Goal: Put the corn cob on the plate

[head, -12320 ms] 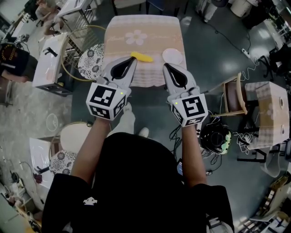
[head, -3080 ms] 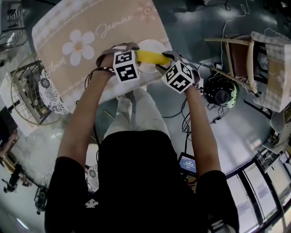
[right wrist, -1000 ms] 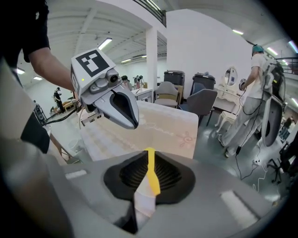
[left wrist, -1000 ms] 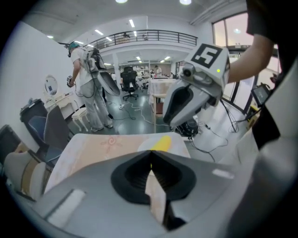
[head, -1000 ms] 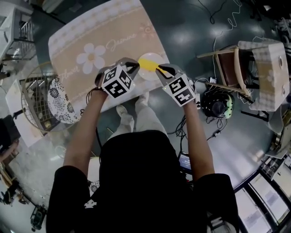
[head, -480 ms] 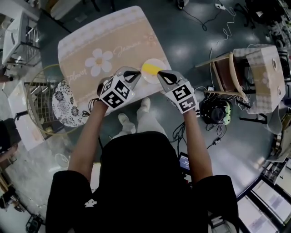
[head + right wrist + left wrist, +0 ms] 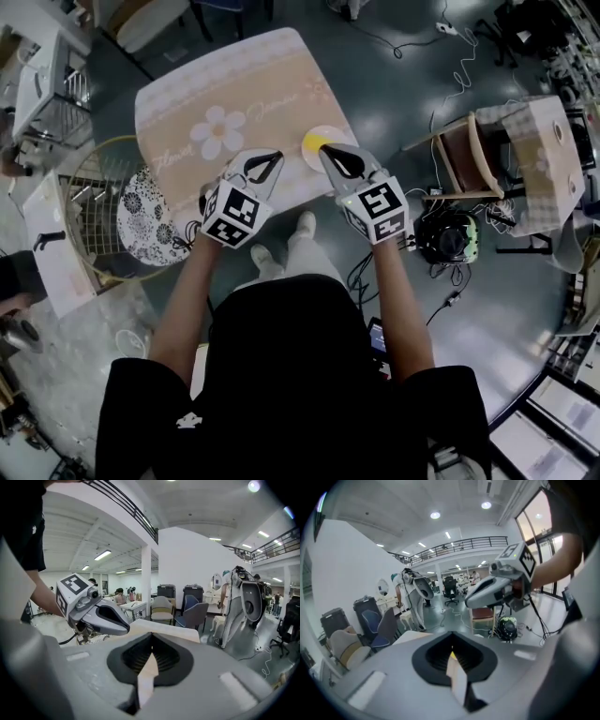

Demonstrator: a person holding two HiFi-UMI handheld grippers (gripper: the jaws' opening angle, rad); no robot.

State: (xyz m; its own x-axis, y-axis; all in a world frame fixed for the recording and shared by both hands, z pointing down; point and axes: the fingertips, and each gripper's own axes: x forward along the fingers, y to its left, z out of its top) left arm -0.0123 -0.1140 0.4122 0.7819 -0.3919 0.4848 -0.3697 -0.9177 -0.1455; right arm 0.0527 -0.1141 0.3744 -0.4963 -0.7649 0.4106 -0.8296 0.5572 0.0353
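The left gripper point(image 7: 452, 658) and the right gripper point(image 7: 151, 656) each have their jaws pressed together on nothing. Just past the right one's tip the corn cob point(image 7: 312, 143) lies on the white plate point(image 7: 336, 134); only a yellow end shows, so its long axis cannot be told. Cursive lettering beside the tablecloth's point(image 7: 234, 84) printed flower is too small to read.

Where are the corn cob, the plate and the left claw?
corn cob point(image 7: 312, 144): head view, on its visible yellow part.
plate point(image 7: 334, 137): head view, on the bare far rim.
left claw point(image 7: 278, 155): head view, at its shut fingertips.
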